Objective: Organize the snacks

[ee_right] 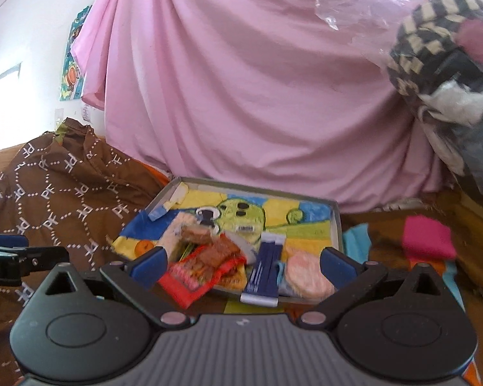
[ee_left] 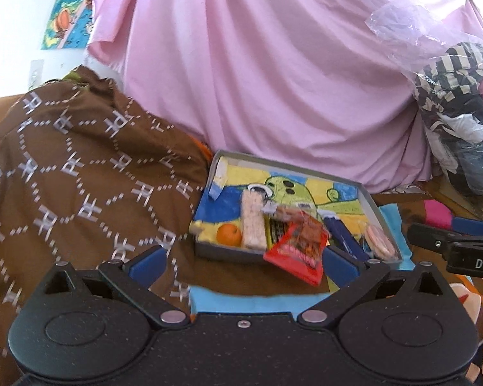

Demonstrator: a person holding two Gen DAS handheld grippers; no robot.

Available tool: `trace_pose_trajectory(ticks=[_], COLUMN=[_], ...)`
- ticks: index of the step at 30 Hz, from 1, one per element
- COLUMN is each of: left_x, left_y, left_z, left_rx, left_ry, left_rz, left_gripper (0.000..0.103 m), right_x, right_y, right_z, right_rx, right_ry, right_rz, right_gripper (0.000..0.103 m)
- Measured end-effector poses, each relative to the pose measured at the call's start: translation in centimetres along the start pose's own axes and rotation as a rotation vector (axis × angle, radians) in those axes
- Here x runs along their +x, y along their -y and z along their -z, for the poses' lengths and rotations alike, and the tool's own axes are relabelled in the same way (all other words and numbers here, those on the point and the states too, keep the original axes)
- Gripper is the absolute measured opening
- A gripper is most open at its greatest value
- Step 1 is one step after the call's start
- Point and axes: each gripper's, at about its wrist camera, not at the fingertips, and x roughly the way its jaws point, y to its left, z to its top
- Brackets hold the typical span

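Observation:
A shallow grey tray (ee_left: 375, 207) (ee_right: 337, 225) lined with a cartoon drawing lies on the bed ahead of both grippers. In it are an orange (ee_left: 229, 234) (ee_right: 142, 246), a pale rice bar (ee_left: 251, 222), a red snack packet (ee_left: 298, 252) (ee_right: 190, 276) hanging over the near rim, a dark blue packet (ee_left: 339, 236) (ee_right: 264, 265) and round pink wafers (ee_left: 379, 239) (ee_right: 306, 277). My left gripper (ee_left: 244, 263) is open just short of the tray, holding nothing. My right gripper (ee_right: 243, 263) is open too, near the rim, and empty.
A brown patterned cloth (ee_left: 74, 160) (ee_right: 64, 177) is heaped at the left. A pink sheet (ee_left: 273, 64) (ee_right: 257, 80) hangs behind the tray. Bagged clothes (ee_left: 460, 103) (ee_right: 450, 74) pile up at the right, with a folded magenta cloth (ee_right: 426, 238) below.

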Motion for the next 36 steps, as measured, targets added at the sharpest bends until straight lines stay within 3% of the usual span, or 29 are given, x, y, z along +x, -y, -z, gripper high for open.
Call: trace_pose_trajectory(ticks=[15, 36], left_x=[-7.1, -9.1], left_y=[1.5, 1.9], left_z=[5.4, 9.5], left_rx=[0.018, 0.014], left_ry=[-0.016, -0.099], left_rz=[-0.092, -0.132], left_gripper=[0.102, 0.102], right_x=[-6.2, -8.3], right_y=[-1.0, -0.7], right_z=[5.0, 9.9], right_rx=[0.098, 0.134], right_ry=[-0.063, -0.083], right_rz=[-0.013, 0.021], right_gripper=[0.103, 0.103])
